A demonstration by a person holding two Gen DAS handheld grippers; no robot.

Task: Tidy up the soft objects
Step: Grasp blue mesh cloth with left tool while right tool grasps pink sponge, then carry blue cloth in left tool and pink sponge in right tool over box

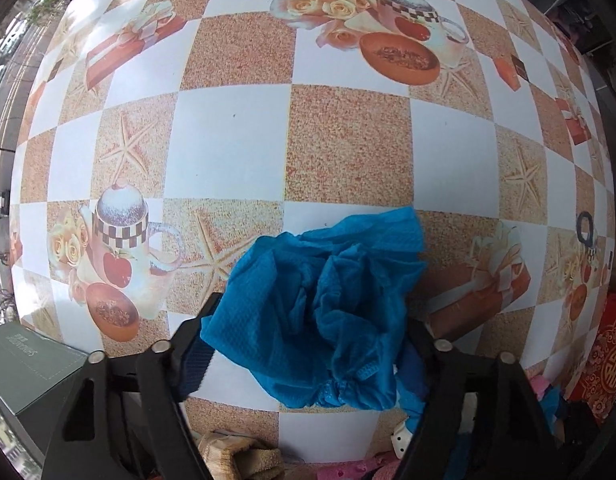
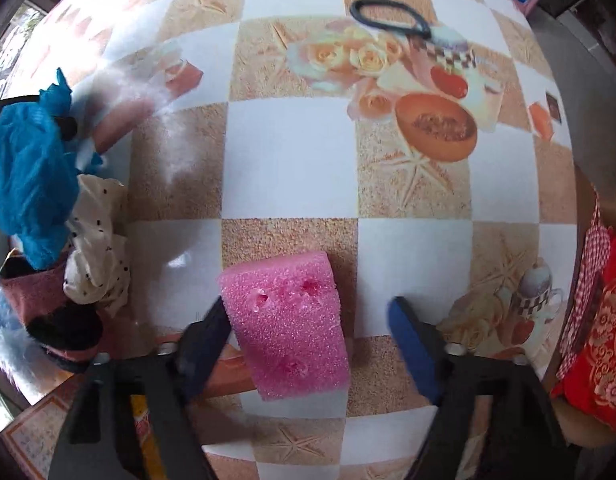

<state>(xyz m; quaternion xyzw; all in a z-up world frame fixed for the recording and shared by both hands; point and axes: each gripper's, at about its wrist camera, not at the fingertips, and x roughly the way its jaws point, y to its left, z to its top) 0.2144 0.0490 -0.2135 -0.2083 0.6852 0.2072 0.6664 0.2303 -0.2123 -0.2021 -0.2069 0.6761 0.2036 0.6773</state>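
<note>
On my left wrist view, the left gripper (image 1: pixel 308 332) has its jaws spread about a crumpled blue nonwoven cloth (image 1: pixel 323 300), which bulges up between them and hides the right pad. The left pad sits just beside the cloth's edge, and I cannot tell whether the jaws actually pinch it. The cloth hangs over the near part of the checkered, flower-printed vinyl tablecloth (image 1: pixel 228 152), and beyond it the squares run bare to the far edge, so there is open room ahead. Near my lower left is a grey-green cardboard box (image 1: pixel 32 364), at the table's near edge.

On the right wrist view, the right gripper (image 2: pixel 311 328) stands wide open around a pink foam sponge block (image 2: pixel 288 324) lying flat on the table. The left finger (image 2: pixel 206 340) touches or nearly touches the sponge's side; the blue-padded right finger (image 2: pixel 411 344) is well apart from it, with a clear gap. To the left sits a heap of soft things: a white dotted cloth (image 2: pixel 100 240) beside dark pink fabric (image 2: pixel 32 292), with the blue cloth above them. A black elastic loop (image 2: pixel 387 14) lies near the far edge. A red patterned cushion (image 2: pixel 603 340) sits off the right edge of the table.
</note>
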